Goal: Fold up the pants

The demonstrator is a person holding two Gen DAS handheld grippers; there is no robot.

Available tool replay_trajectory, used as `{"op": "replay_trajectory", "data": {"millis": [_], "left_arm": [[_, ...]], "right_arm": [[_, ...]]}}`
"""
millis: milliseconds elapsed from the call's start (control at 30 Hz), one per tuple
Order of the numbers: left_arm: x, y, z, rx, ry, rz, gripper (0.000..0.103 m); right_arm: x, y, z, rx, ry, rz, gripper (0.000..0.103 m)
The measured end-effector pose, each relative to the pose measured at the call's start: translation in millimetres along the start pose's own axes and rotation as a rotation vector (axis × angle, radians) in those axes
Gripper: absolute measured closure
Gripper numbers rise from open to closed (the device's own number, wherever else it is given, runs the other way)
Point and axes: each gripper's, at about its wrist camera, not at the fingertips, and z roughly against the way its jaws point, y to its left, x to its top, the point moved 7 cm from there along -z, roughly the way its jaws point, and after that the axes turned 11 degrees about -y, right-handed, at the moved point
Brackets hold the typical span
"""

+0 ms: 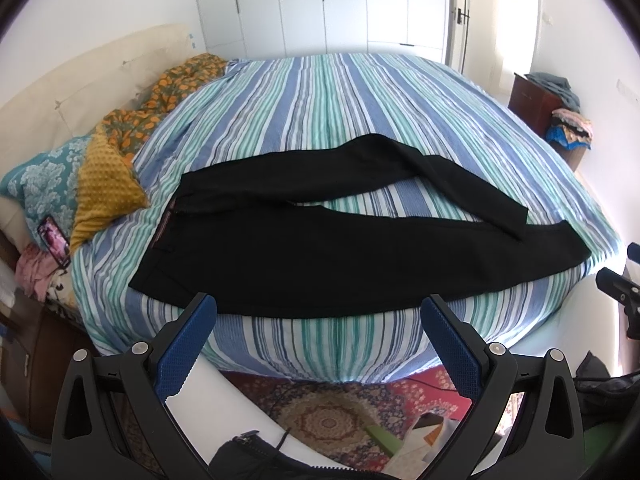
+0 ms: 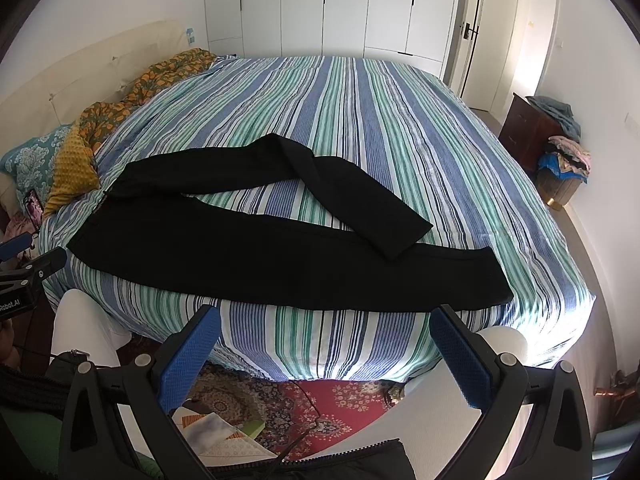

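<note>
So folding hasn't really started as far as I can tell: the black pants (image 1: 320, 264) are laid out flat on the striped bed (image 1: 340, 100), just ahead of both sets of jaws. Going left to right, off past the left jaws there's a pile of pillows (image 1: 60, 184) and a phone (image 1: 54, 240) by the headboard, then the waistband (image 1: 166, 224), which sits ahead and to the left of the left gripper (image 1: 318, 312). That one's jaws are spread wide with nothing in them. Further right, the near leg runs straight along the bed edge, while the far leg (image 2: 360, 204) bends back so its cuff lies across the near one. The right gripper (image 2: 326, 320) is also wide open and empty, with the near leg's hem ahead and right of it. Still left: straighten that far leg, stack the legs, fold lengthwise. Containers: a basket (image 2: 560, 188) of mixed clothes far right, by the dresser.
</note>
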Motion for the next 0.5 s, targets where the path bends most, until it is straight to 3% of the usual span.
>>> {"op": "replay_trajectory", "data": {"millis": [500], "left_arm": [[-4.0, 0.3, -5.9, -0.005, 0.016, -0.006, 0.001]], "right_arm": [[-0.2, 7.1, -6.6, 0.026, 0.013, 0.034, 0.0]]}}
